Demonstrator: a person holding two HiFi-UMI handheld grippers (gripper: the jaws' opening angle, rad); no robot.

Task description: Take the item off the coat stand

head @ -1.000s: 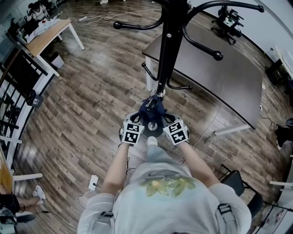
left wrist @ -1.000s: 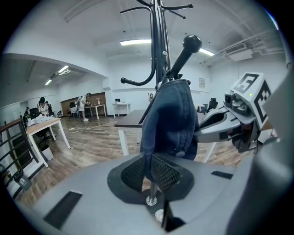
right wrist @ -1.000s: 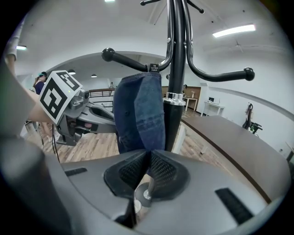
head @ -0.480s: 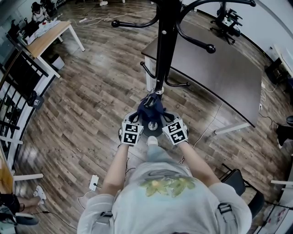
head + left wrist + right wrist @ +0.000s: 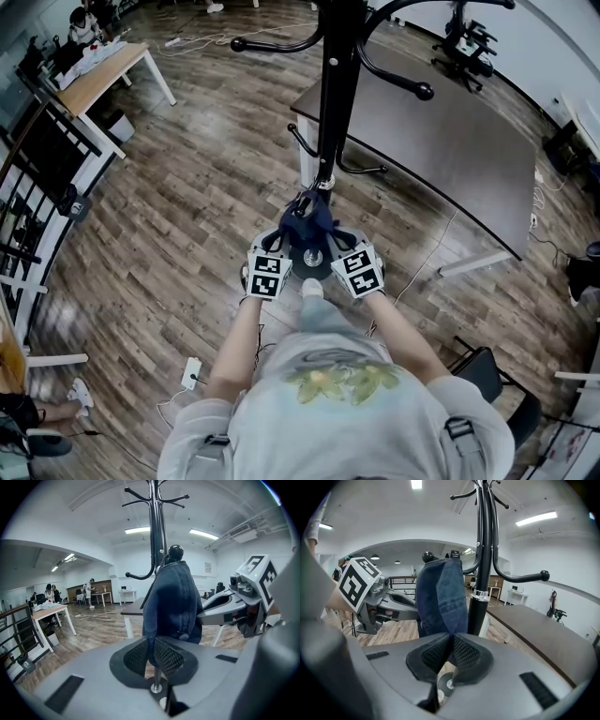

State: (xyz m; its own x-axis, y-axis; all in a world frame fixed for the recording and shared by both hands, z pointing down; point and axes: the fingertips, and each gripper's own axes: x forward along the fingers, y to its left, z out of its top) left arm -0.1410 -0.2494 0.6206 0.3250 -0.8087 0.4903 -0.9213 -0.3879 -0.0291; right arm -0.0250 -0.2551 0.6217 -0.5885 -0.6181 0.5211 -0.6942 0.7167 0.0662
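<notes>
A dark blue denim item (image 5: 307, 221) hangs low on the black coat stand (image 5: 330, 112), draped over a ball-tipped hook (image 5: 176, 552). My left gripper (image 5: 287, 247) is shut on the cloth's left lower edge, which runs down between the ribbed pads (image 5: 164, 656). My right gripper (image 5: 329, 245) is shut on the right lower edge, close beside the stand's pole (image 5: 485, 573). In the left gripper view the denim item (image 5: 171, 602) fills the middle, with the right gripper (image 5: 234, 606) beside it. The right gripper view shows the denim item (image 5: 440, 597) and the left gripper (image 5: 377, 599).
A dark table (image 5: 450, 141) stands right behind the stand. A wooden desk (image 5: 94, 75) and a black railing (image 5: 37, 178) are at the left. A power strip (image 5: 190, 373) lies on the wood floor. A chair (image 5: 487, 375) is at the lower right. The stand's upper hooks (image 5: 281, 42) reach out overhead.
Both grippers keep their hold on the denim item at the same spot. Only the head view has shifted a little, so the stand's hooks sit slightly higher in frame.
</notes>
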